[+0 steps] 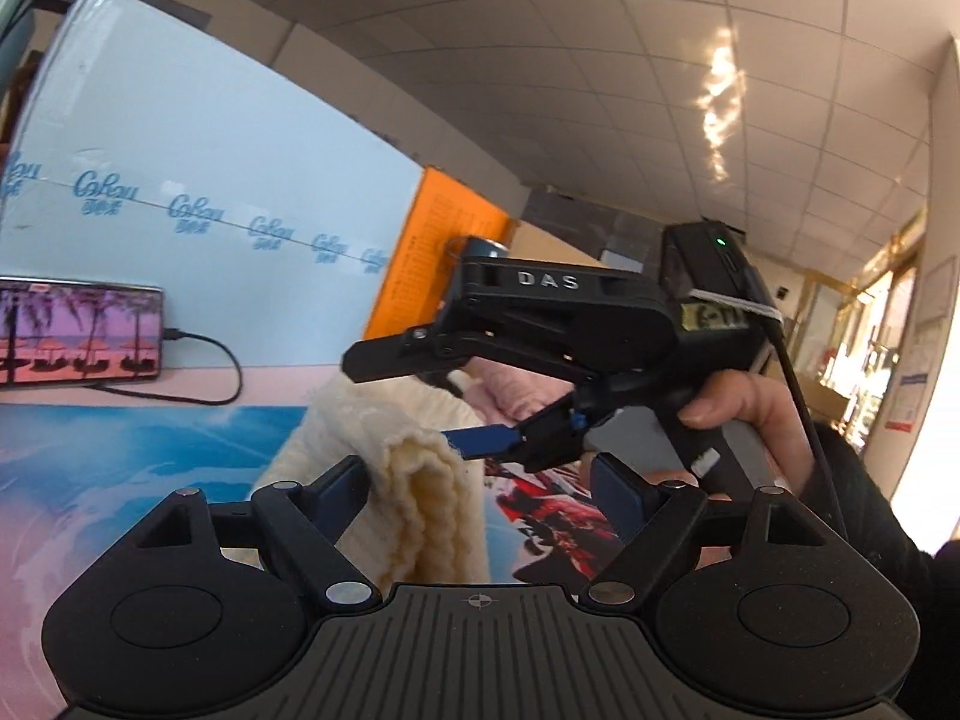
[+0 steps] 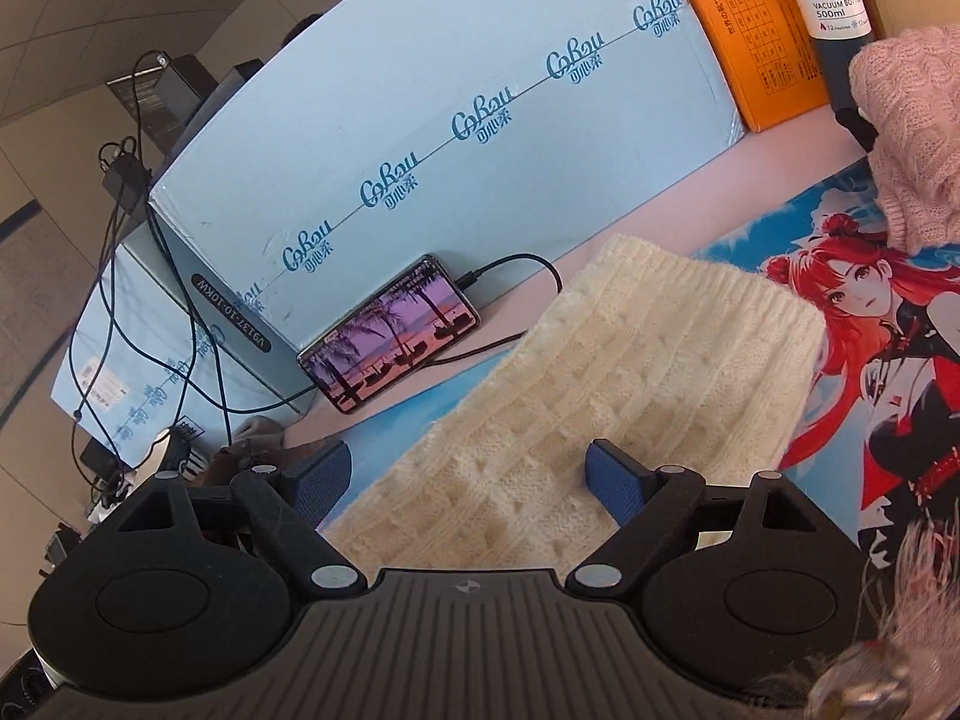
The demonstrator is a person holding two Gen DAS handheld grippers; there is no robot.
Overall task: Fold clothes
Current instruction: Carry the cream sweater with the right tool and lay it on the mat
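On the printed surface lies the cream knit garment. Both the left gripper and right gripper have jaws wide apart, gripping nothing, each straddling the cloth, likely ready to pinch an edge.

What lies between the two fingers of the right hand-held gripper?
In the right wrist view, the cream knit garment lies between the open fingers of the right hand-held gripper; whether the pads touch it is unclear.
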